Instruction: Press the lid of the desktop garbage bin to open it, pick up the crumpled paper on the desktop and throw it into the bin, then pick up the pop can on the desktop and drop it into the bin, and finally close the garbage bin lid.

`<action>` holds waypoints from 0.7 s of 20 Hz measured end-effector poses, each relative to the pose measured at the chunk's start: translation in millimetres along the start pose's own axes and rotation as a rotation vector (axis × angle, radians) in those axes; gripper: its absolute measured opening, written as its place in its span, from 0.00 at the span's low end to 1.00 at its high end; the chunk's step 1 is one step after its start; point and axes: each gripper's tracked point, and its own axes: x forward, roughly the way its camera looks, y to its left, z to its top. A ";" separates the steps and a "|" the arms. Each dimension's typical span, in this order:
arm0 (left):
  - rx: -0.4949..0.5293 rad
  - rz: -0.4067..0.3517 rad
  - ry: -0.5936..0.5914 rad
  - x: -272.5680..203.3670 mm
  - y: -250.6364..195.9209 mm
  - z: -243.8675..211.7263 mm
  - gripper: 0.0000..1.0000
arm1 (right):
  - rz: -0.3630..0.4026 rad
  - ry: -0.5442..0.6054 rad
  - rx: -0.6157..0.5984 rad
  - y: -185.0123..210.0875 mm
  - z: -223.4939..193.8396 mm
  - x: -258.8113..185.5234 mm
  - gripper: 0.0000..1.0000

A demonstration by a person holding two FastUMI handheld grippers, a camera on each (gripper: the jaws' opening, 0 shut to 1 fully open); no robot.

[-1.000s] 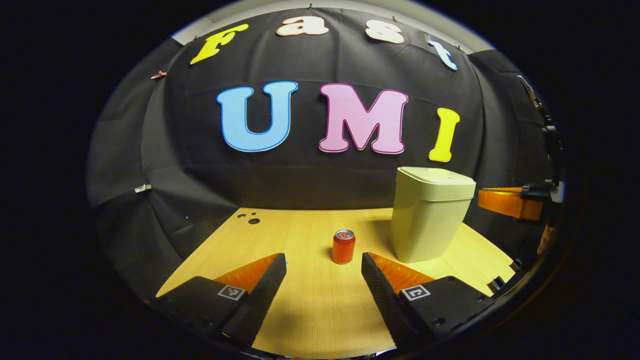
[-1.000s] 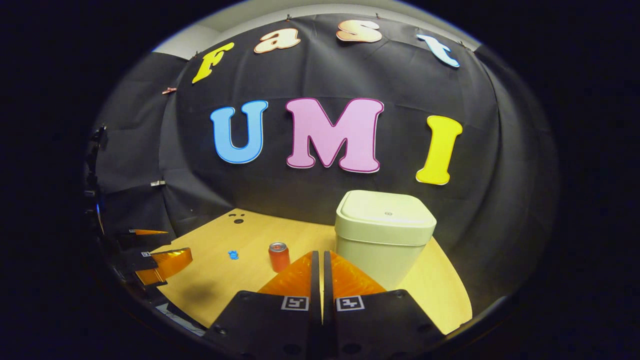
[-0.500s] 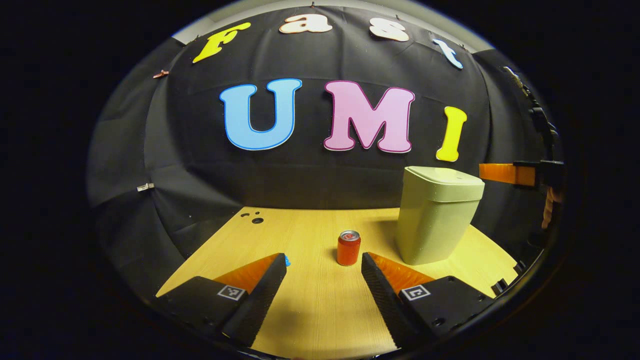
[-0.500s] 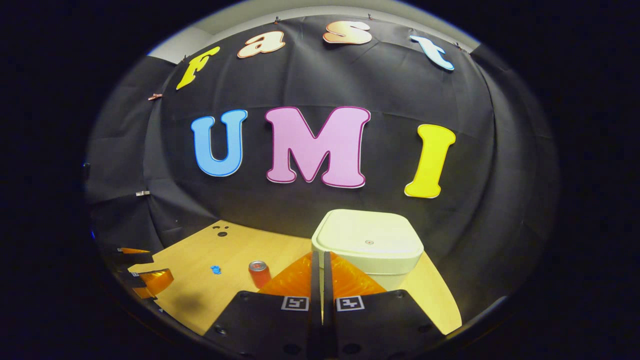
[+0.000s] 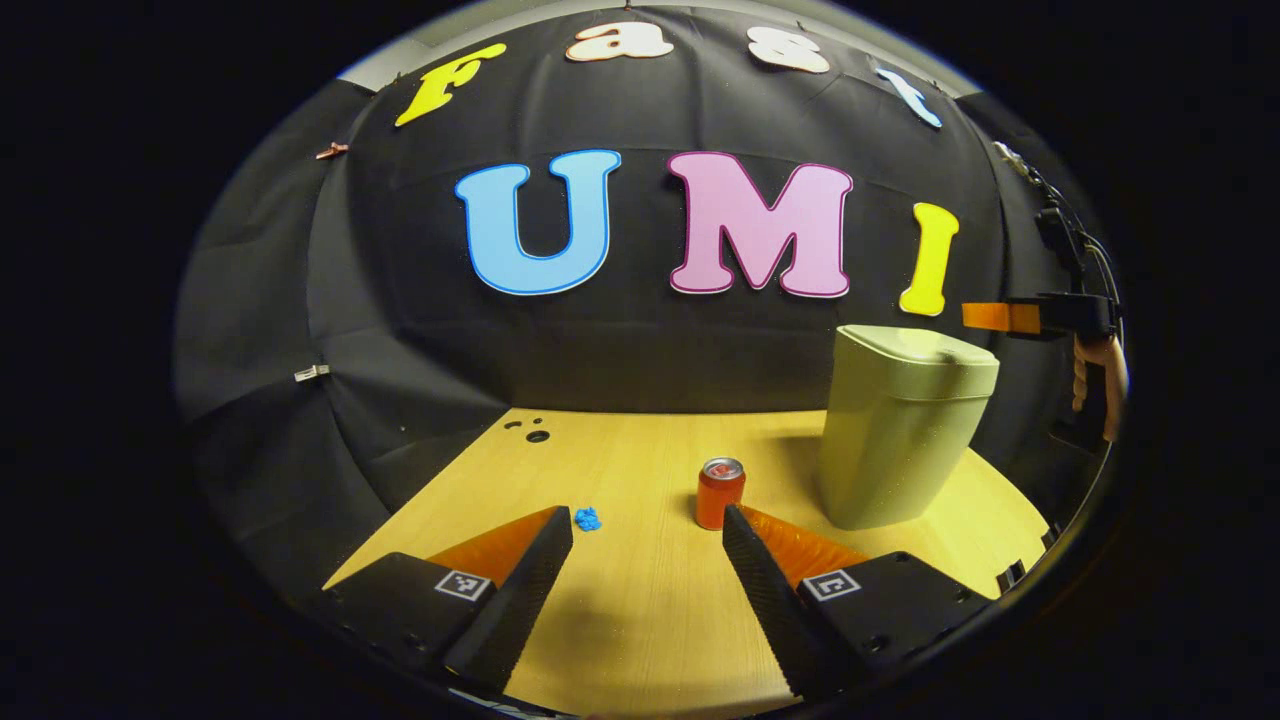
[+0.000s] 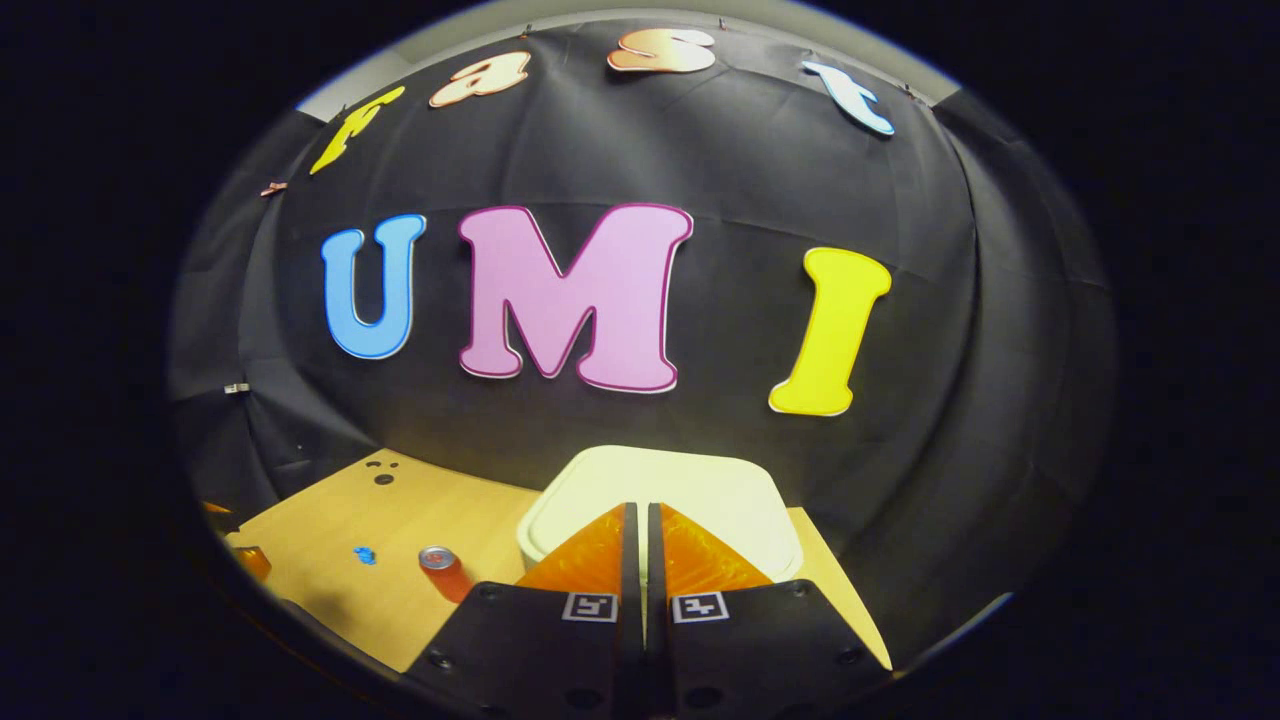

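A pale green bin (image 5: 905, 430) stands on the wooden table at the right, its lid (image 6: 660, 480) down. A red pop can (image 5: 720, 492) stands upright left of it. A small blue crumpled paper (image 5: 587, 519) lies further left. My left gripper (image 5: 645, 530) is open low over the table's near side, the can just ahead of its right finger. My right gripper (image 6: 641, 510) is shut with nothing in it, its tips above the bin lid. In the left gripper view the right gripper (image 5: 1000, 316) hangs above and right of the bin, held by a hand (image 5: 1095, 370).
The wooden table (image 5: 640, 610) ends at black cloth walls behind and on both sides. Small dark holes (image 5: 535, 434) mark its far left corner. Bare tabletop lies between the paper and the left wall.
My right gripper has risen and moved forward over the bin, so the lid now sits right under its tips. The left gripper view has swung slightly left, uncovering the blue paper.
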 end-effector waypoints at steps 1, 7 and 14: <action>-0.003 0.013 0.001 1.4 1.1 1.0 0.97 | -0.003 0.006 0.003 -3.9 -3.1 6.0 0.05; -0.016 0.053 0.020 14.1 -8.9 1.0 0.97 | 0.014 0.078 0.028 -13.8 -33.9 27.6 0.05; 0.017 0.036 0.037 16.7 -17.8 -1.3 0.97 | -0.003 0.072 -0.018 -14.7 -35.9 28.8 0.05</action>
